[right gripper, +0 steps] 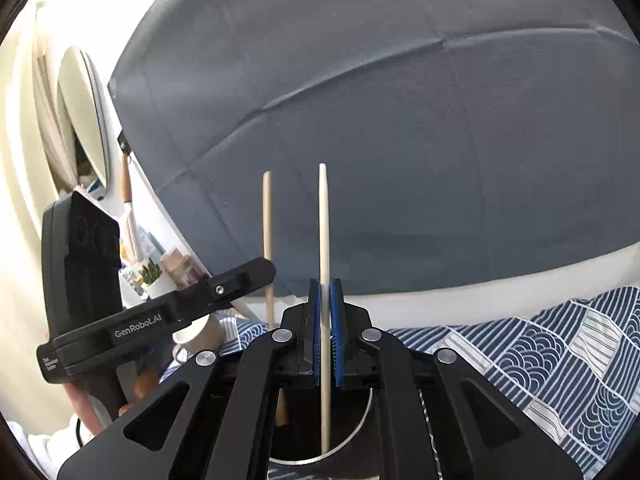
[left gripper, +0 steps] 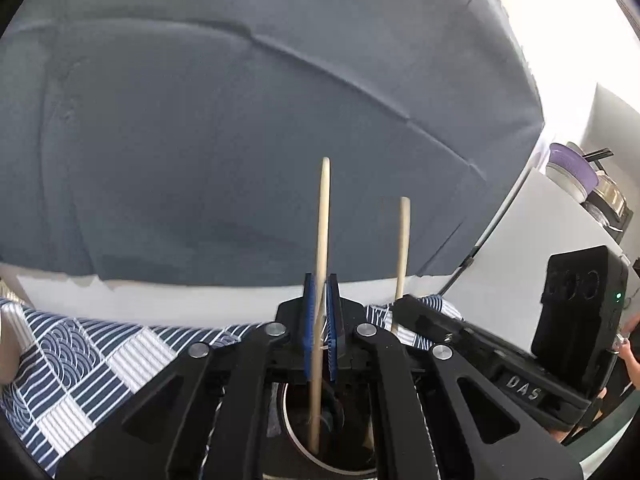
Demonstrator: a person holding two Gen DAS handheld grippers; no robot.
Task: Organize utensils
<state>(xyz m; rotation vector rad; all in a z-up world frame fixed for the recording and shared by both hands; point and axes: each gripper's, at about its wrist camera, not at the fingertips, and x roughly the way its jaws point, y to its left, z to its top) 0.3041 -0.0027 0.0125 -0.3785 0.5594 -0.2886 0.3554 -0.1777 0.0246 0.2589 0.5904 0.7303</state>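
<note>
Grey fabric [left gripper: 240,140] backed both claws. Left claw [left gripper: 320,320] and right claw [right gripper: 327,332] each pinched an upright chopstick [left gripper: 323,220] [right gripper: 324,220], lower ends inside a dark holder [right gripper: 352,432] directly beneath them.

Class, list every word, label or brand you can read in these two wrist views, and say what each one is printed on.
"DAS": raised letters on the body of the right gripper, seen in the left wrist view.
"GenRobot.AI": white print on the body of the left gripper, seen in the right wrist view.
Small white label lower on that same body: too small to read.
Nothing else carries text.
</note>
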